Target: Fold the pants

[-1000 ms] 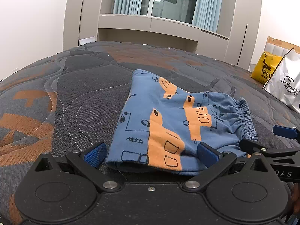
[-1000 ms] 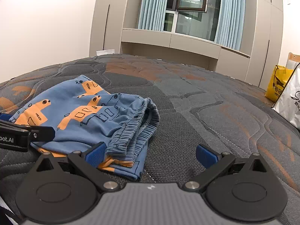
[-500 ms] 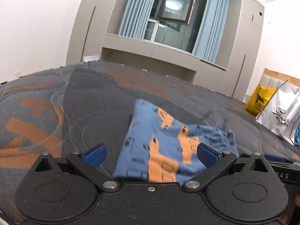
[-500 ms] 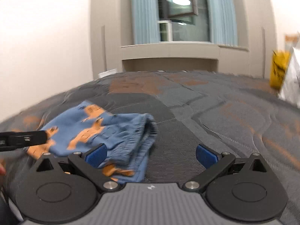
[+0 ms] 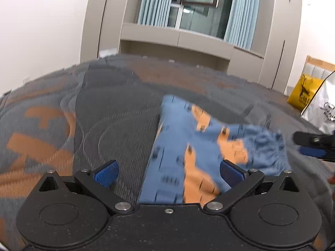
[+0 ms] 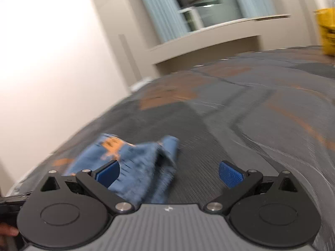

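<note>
On mattress (image 5: 117, 113), folded pants (image 5: 188, 146), yellow bag (image 5: 303, 93) beyond, both tools empty

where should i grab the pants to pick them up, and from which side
Probably the bunched elastic waistband of the folded pants, approached from the right gripper's side: it bulges above the mattress, giving open fingers an edge, while the rest lies flat. Blur hides finer detail.

Even indoor light, with a ceiling lamp reflected in the window (image 5: 199, 2). Both views are motion-blurred, the tilted right one worse; fisheye bends the bed's (image 5: 117, 113) edges.
</note>
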{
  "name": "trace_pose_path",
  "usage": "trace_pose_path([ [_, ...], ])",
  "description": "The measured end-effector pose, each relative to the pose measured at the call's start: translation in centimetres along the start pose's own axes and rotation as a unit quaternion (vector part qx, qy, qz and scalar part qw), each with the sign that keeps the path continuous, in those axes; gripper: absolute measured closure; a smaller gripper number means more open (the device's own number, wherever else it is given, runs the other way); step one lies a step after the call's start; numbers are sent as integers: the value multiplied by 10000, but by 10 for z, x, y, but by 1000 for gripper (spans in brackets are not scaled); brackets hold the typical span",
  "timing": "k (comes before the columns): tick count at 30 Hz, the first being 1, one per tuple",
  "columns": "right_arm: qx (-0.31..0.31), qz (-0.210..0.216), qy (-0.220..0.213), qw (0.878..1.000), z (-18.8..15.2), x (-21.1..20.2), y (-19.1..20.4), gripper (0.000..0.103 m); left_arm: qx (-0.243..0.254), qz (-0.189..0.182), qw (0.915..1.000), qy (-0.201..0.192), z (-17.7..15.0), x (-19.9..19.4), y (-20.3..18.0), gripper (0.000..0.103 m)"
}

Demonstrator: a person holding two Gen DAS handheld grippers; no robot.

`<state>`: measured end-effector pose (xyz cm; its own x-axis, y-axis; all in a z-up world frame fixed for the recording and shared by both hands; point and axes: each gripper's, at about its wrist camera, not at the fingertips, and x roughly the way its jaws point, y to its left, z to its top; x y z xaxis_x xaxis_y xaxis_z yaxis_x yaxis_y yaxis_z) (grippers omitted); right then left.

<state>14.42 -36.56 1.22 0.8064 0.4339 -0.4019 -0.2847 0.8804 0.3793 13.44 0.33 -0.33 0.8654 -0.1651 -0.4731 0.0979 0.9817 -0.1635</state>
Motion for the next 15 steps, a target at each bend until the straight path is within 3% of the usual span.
trace_pose_path([
  [4,-439,520,636,9957,25,42,-5,0,234,51,9996,-145,19,7,-9,0],
  [8,-527,651,1178,9895,35,86,-13,0,270,22,9996,-24,25,27,-9,0],
  [10,-202,975,1127,9886,35,92,-21,0,172,-62,9997,167,21,37,-4,0],
  [12,184,1480,1077,9829,35,92,-32,0,-113,-288,9975,636,18,51,5,0],
  [14,495,1945,1075,9737,31,91,-40,0,-225,-380,9975,546,18,49,9,0],
  [15,505,1981,1082,9729,29,91,-40,0,-248,-431,9973,534,16,49,10,0],
])
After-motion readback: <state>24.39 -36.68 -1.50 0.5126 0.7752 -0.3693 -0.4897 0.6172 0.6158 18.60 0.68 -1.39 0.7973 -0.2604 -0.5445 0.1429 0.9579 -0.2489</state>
